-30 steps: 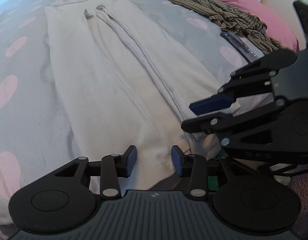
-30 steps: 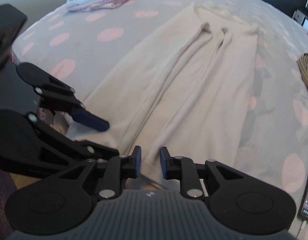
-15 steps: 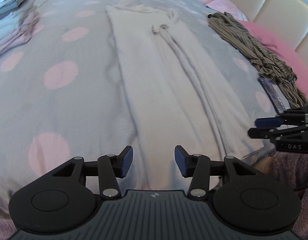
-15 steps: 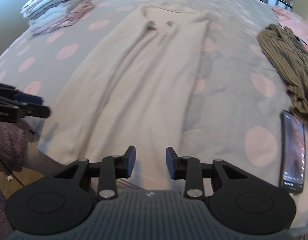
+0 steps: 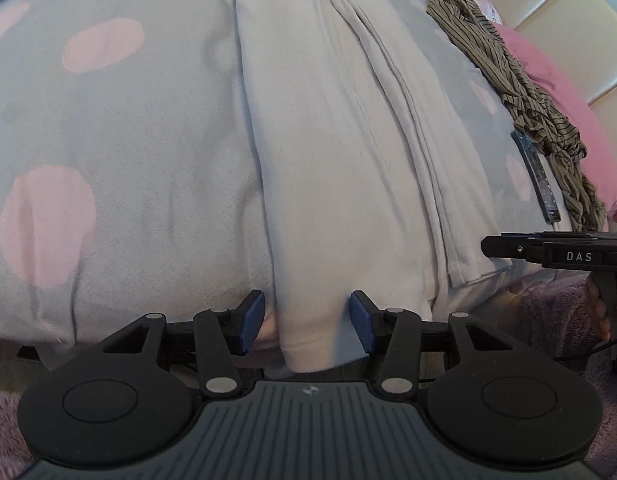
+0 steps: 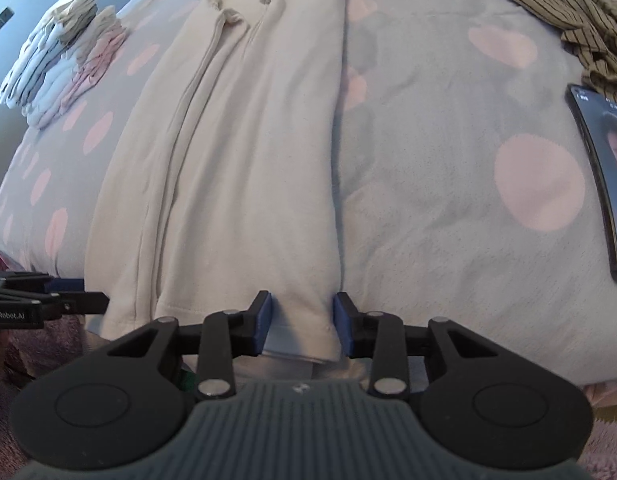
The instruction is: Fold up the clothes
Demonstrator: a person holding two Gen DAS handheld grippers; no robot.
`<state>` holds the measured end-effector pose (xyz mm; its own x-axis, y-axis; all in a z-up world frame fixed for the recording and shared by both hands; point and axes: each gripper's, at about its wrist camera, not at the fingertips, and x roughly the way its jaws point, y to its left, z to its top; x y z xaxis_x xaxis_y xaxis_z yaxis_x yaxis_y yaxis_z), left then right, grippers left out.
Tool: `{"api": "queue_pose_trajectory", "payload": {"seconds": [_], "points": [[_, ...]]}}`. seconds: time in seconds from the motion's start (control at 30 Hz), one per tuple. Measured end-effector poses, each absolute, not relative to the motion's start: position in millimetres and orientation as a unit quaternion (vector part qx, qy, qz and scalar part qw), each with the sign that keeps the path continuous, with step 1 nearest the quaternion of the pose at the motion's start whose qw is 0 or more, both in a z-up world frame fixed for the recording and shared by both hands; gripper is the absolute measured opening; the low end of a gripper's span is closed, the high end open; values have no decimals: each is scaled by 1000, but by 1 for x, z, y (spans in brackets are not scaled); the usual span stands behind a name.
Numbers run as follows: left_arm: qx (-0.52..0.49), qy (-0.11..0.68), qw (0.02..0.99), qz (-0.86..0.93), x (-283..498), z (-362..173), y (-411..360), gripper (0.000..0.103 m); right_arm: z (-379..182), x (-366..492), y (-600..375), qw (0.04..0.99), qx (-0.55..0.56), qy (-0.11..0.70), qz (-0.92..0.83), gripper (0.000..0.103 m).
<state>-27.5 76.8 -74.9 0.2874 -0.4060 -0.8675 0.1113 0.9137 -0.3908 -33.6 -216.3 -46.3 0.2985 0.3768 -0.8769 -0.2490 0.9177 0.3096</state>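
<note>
1. Your left gripper [image 5: 307, 322] sits at the near hem of the cream garment [image 5: 340, 140], at its left corner. The jaws stand partly open with the folded hem corner between them, and the blue pads [image 5: 252, 320] do not press on the cloth. These jaws have just been opening, though they have hardly changed in the last moment.

2. Your right gripper [image 6: 302, 322] straddles the same garment's other near corner. Its jaws are narrower and have just been opening too; the hem fills most of the gap, but the pads [image 6: 264, 318] do not clamp it.

3. The garment itself lies lengthwise on the grey bedspread [image 6: 448, 160] with pink dots, folded into a long strip. Its sleeves are laid along the middle, its collar is at the far end, and its hem hangs slightly over the near bed edge.

4. To the garment's left, far back, lies a stack of folded clothes [image 6: 56, 60].

5. To the garment's right a striped olive shirt [image 6: 560, 4] lies crumpled, and nearer than that a phone [image 6: 604, 184] lies screen up.

6. Beyond the shirt, in the left wrist view, sits a pink pillow [image 5: 564, 92].
</note>
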Motion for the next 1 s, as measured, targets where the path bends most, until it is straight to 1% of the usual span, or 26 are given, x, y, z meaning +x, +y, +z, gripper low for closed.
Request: {"api": "queue_pose_trajectory", "payload": {"seconds": [0.03, 0.07, 0.1, 0.13, 0.2, 0.27, 0.5, 0.7, 0.83, 1.0], "points": [[-130, 575, 791, -165, -28, -76, 77, 35, -46, -34, -215, 804, 57, 558, 196, 33], [-132, 576, 789, -167, -28, -76, 77, 29, -45, -35, -215, 804, 57, 557, 198, 27], [-134, 576, 788, -170, -28, -77, 77, 28, -45, -36, -214, 805, 58, 555, 201, 24], [-136, 577, 787, -172, -28, -78, 78, 23, -44, -37, -216, 805, 60, 553, 205, 17], [-144, 576, 786, -174, -28, -78, 80, 15, -41, -39, -217, 807, 63, 549, 208, 14], [-155, 571, 786, -180, -28, -75, 82, 12, -37, -39, -221, 808, 77, 547, 206, 12], [-220, 517, 795, -229, -20, -40, 98, 10, -5, -34, -233, 809, 144, 520, 233, 10], [-278, 473, 798, -247, 8, -9, 121, 10, 32, -12, -242, 813, 198, 485, 254, 10], [-269, 458, 809, -252, 43, 11, 126, 10, 46, 19, -241, 821, 209, 466, 256, 10], [-250, 456, 820, -240, 99, 19, 126, 10, 51, 65, -239, 834, 207, 446, 249, 10]]}}
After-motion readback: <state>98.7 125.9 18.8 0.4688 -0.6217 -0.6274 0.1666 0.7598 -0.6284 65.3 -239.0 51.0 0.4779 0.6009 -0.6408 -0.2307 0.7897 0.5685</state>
